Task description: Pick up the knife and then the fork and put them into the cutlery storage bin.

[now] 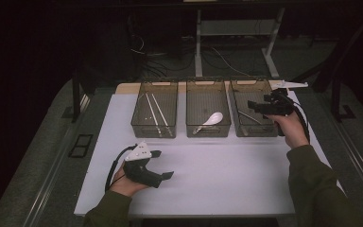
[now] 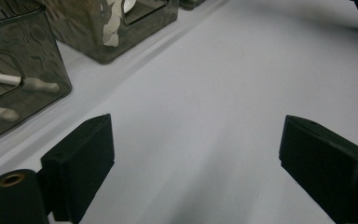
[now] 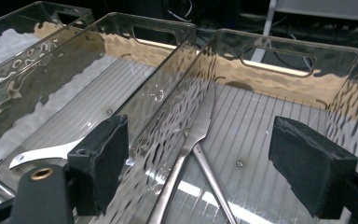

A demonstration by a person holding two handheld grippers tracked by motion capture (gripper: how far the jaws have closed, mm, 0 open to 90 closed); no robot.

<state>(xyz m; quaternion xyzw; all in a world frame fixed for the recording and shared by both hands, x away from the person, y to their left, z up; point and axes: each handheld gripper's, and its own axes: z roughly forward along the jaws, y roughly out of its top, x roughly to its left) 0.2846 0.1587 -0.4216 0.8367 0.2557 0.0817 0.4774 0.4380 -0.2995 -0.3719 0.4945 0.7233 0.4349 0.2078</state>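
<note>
Sorting looks nearly done — the knife (image 3: 193, 140) lies in the right bin (image 3: 303, 51) at two o'clock, under the empty, open right gripper (image 1: 260, 107), and the left gripper (image 1: 163, 164) rests open at seven on the desk (image 1: 227, 175).

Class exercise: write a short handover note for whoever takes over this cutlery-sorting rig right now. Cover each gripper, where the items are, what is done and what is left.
Left gripper: open, empty, low over the white mat.
Right gripper: open, empty, above the right bin.
Items: chopsticks in the left bin; white spoon in the middle bin; knife crossing another metal utensil in the right bin.
Done: all visible cutlery is binned.
Left: nothing loose on the mat; bring the right gripper back.
</note>
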